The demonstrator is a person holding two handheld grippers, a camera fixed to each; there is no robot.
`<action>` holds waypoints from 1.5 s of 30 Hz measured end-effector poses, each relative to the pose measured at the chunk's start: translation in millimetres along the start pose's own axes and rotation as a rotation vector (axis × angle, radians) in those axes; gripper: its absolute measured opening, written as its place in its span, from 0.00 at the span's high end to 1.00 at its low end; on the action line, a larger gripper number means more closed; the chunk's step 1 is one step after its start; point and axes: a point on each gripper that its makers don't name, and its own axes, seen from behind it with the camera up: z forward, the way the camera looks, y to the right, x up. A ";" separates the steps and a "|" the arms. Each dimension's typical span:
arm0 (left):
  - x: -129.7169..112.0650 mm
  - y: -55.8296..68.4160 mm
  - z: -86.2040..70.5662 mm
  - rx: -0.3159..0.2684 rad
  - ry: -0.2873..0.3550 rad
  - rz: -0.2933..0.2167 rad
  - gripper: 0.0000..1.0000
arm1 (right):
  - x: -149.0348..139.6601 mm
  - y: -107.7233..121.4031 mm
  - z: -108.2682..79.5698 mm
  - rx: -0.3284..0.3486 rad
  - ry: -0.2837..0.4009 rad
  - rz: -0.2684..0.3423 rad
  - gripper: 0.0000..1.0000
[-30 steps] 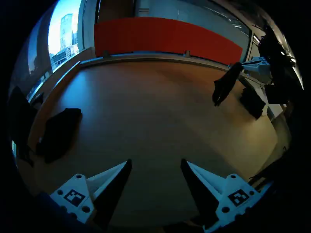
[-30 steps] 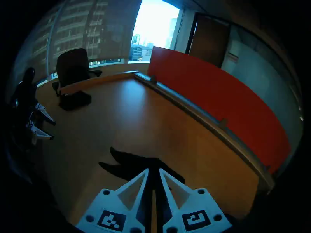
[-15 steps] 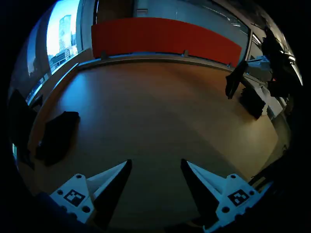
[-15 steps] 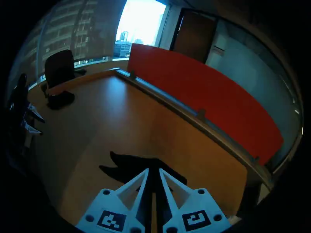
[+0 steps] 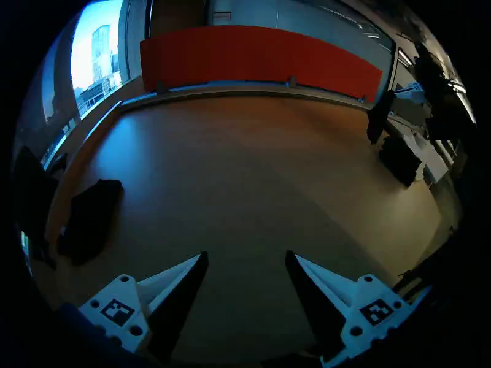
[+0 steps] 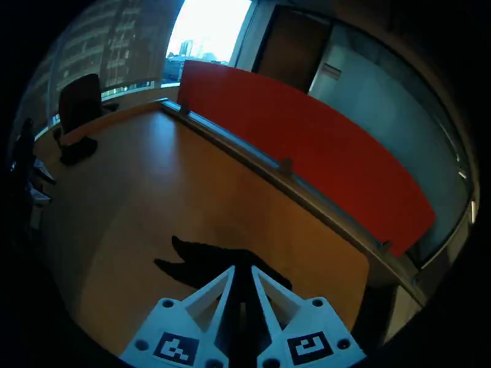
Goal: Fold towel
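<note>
The left gripper (image 5: 245, 257) hangs low over the wooden desk (image 5: 245, 172), its jaws wide apart with nothing between them. In the right gripper view, the right gripper (image 6: 242, 270) has its jaws almost together, clamped on the towel (image 6: 196, 264). The towel is a black, limp cloth that spreads in ragged points just past the fingertips. The left gripper view gives it from afar as a short dark strip hanging at the desk's far right end, above a dark pile (image 5: 399, 161). A second ago it dangled longer and nearer the middle. A dark bundle (image 5: 89, 218) lies by the desk's left edge. Farther off stands the red partition (image 5: 264, 58). The right gripper view adds an office chair (image 6: 78, 104) by the window (image 6: 208, 27).
</note>
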 end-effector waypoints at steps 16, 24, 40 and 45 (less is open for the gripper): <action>12.2 19.7 9.9 0.004 -0.016 0.018 0.07 | -30.1 79.8 -9.7 -0.057 -0.050 0.037 0.97; 17.6 29.7 14.8 -0.007 -0.020 0.027 0.07 | -48.7 87.9 -21.8 -0.063 -0.067 0.048 0.97; 19.0 42.2 15.5 -0.029 -0.022 0.048 0.07 | -96.1 98.9 -55.6 -0.081 -0.105 0.098 0.97; 16.9 43.0 13.9 -0.031 -0.024 0.046 0.07 | -111.7 97.1 -63.1 -0.077 -0.122 0.111 0.97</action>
